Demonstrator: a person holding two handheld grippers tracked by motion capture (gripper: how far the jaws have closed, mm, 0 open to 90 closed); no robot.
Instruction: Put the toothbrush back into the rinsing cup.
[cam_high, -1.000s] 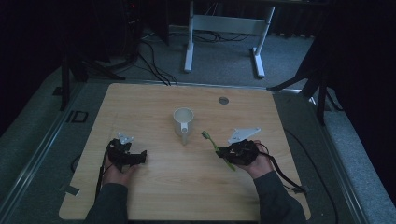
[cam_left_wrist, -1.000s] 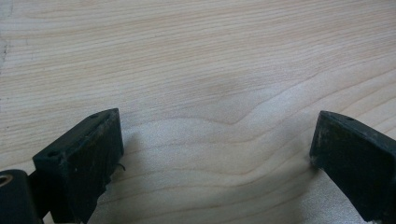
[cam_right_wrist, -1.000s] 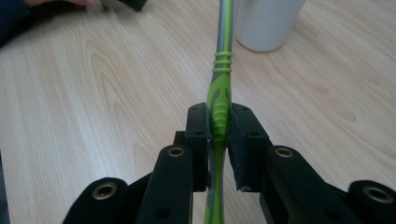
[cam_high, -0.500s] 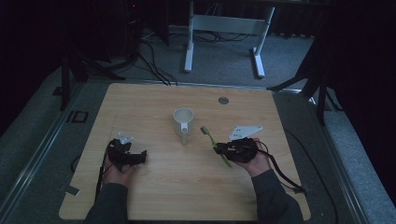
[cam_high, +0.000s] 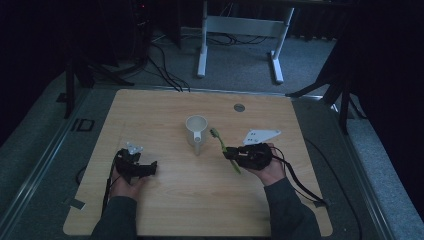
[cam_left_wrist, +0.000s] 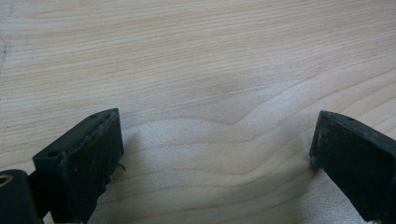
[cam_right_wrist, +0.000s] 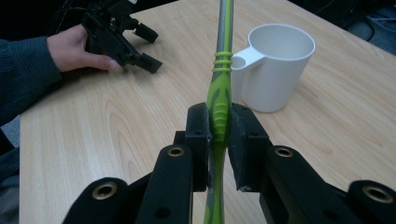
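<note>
Green toothbrush (cam_right_wrist: 220, 100): being clamped at its handle between the jaws of the right tool (cam_right_wrist: 219, 135), held off the wood, head pointing toward 11 o'clock in the high view.
White mug (cam_high: 196, 131): standing upright near the tabletop's (cam_high: 190, 205) centre, at about 10 o'clock from the right tool, handle turned toward the person; it is looking empty from above.
Left tool (cam_high: 145, 169): resting low at about 8 o'clock from the mug, jaws standing wide apart with bare wood between them.
Done: judging by the grip, the pickup is looking finished.
Left: the brush is likely heading for the mug; it is sitting just beside the mug's handle, not yet over the rim, so carrying, tipping upright and letting go are all remaining.
</note>
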